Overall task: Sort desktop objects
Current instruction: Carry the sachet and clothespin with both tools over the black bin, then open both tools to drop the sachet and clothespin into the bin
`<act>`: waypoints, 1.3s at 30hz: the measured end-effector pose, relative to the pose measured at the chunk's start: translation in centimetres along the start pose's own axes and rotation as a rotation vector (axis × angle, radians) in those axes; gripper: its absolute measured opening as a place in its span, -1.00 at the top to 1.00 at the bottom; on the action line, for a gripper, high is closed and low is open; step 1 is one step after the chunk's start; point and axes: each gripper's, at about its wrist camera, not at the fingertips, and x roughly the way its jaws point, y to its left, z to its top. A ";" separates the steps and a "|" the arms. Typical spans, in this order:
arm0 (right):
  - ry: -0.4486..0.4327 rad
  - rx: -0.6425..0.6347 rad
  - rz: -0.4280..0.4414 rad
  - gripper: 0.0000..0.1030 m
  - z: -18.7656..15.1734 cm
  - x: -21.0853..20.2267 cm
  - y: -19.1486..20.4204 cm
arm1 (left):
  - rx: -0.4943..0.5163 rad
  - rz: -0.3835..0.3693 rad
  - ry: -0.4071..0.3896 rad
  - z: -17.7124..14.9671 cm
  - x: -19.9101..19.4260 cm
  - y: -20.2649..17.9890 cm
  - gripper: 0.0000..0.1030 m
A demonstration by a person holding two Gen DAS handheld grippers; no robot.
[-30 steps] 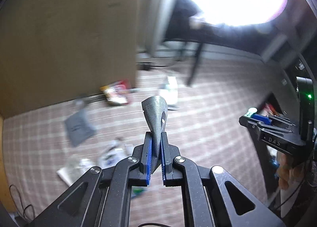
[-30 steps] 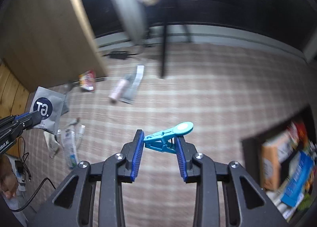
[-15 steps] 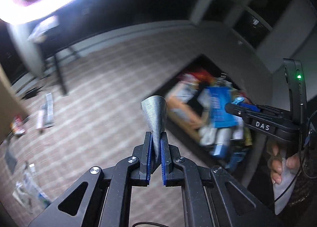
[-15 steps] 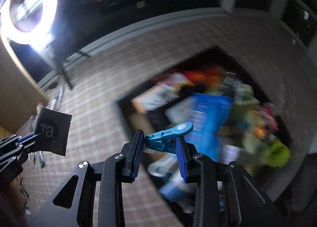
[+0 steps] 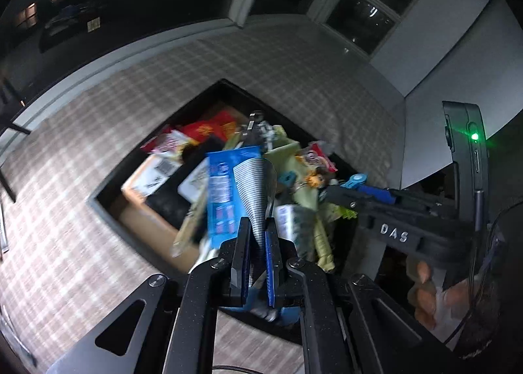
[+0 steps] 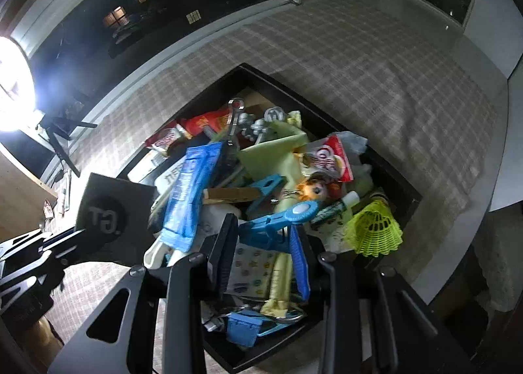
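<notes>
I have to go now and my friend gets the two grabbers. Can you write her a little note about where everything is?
Left gripper: shut on the grey sachet.
Right gripper: shut on the blue clip.
Both hang over the black box, already piled with packets, clips and a yellow shuttlecock.
Done: both things carried to the box.
Left: drop them in. Whether more waits on the cloth can't be seen.

Both cameras ride just behind their own tool, looking steeply down along its fingers at close range. The left wrist view faces the dark bin (image 5: 108, 207) of mixed items on the checked surface (image 5: 65, 243), with the right tool (image 5: 356, 184) entering at its right edge. The right wrist view hangs over the same bin (image 6: 405, 184), nearer its middle, and catches the left tool (image 6: 65, 240) at its left edge.
</notes>
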 end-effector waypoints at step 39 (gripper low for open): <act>0.180 -0.360 0.101 0.07 -12.1 5.1 11.1 | -0.103 0.277 -0.069 -9.8 -10.2 14.6 0.08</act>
